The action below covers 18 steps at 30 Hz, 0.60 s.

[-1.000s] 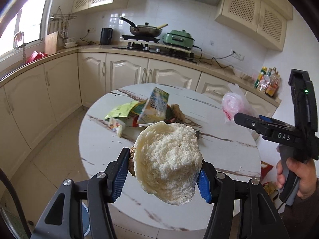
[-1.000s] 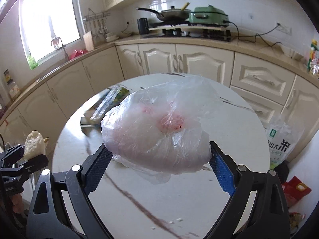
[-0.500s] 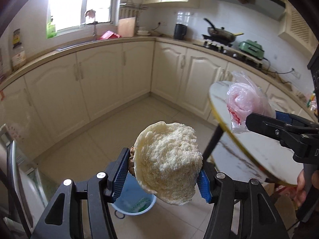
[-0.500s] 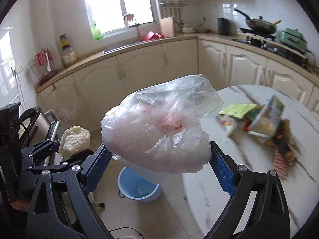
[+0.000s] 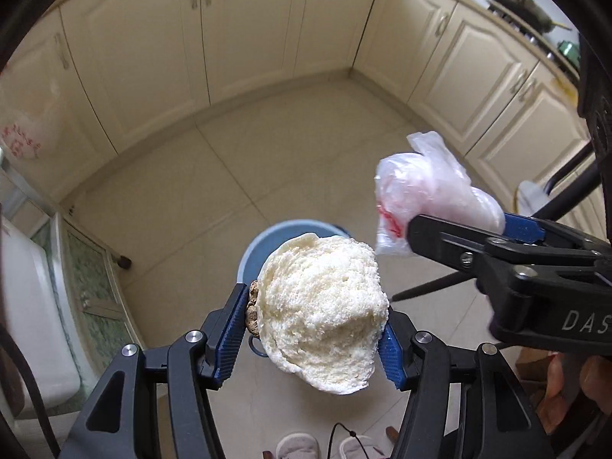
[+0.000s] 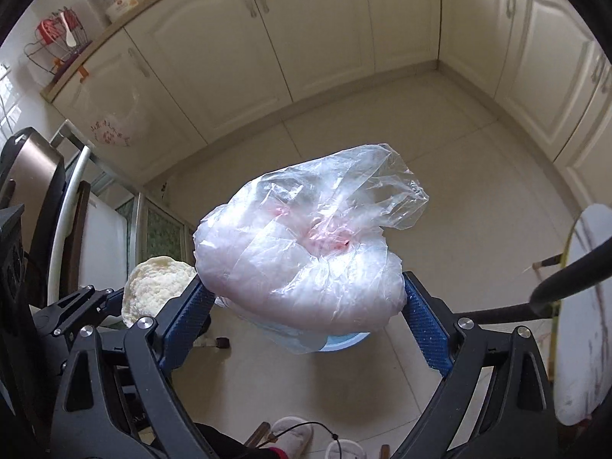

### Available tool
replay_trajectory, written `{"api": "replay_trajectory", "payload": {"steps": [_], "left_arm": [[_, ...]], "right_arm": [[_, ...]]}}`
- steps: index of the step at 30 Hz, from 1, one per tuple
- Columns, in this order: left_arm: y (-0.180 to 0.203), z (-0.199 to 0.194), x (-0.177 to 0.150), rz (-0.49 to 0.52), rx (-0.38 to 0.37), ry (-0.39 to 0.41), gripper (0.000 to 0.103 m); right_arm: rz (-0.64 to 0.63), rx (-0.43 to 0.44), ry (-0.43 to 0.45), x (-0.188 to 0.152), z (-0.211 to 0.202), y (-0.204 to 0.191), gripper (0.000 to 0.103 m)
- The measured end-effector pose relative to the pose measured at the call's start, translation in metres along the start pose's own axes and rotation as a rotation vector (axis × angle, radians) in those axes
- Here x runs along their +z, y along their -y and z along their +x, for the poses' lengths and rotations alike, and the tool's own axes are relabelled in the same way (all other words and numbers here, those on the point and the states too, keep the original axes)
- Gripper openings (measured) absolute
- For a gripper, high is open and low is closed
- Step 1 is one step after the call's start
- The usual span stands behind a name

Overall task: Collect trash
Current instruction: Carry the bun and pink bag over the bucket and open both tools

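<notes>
My left gripper [image 5: 313, 329] is shut on a white piece of bread [image 5: 321, 313], held above a light blue trash bin [image 5: 264, 241] on the floor. My right gripper [image 6: 306, 306] is shut on a crumpled clear plastic bag [image 6: 306, 244] with pink marks, also over the bin [image 6: 344, 342], which the bag mostly hides. The right gripper and its bag [image 5: 428, 195] show at the right of the left wrist view. The bread [image 6: 153, 290] shows at the left of the right wrist view.
Cream kitchen cabinets [image 5: 237, 38] ring the tiled floor [image 5: 214, 176]. The round marble table edge [image 6: 585, 306] and a dark chair leg [image 6: 566, 283] stand at the right. A glass-door cabinet [image 5: 88, 290] stands at the left. Slippers [image 5: 298, 445] are at the bottom.
Both grippers have swung away from the table and tilted down toward the floor. The blue bin now lies directly below the bread and the bag. Both holds are unchanged.
</notes>
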<state>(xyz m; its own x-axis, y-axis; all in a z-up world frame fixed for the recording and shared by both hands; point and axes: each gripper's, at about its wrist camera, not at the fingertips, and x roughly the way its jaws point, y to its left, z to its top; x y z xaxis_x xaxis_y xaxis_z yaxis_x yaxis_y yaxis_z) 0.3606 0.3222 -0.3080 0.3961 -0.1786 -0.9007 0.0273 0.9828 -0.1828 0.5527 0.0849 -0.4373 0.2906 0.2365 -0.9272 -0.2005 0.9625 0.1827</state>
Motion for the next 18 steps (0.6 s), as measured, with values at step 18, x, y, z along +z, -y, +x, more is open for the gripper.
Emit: {"api": "replay_trajectory", "payload": {"steps": [18], "left_arm": [[0.001,0.06,0.045,-0.042,0.044,-0.044,0.073]], "right_arm": [[0.114,0.075,-0.108,0.014,0.072,0.026,0.1]]}}
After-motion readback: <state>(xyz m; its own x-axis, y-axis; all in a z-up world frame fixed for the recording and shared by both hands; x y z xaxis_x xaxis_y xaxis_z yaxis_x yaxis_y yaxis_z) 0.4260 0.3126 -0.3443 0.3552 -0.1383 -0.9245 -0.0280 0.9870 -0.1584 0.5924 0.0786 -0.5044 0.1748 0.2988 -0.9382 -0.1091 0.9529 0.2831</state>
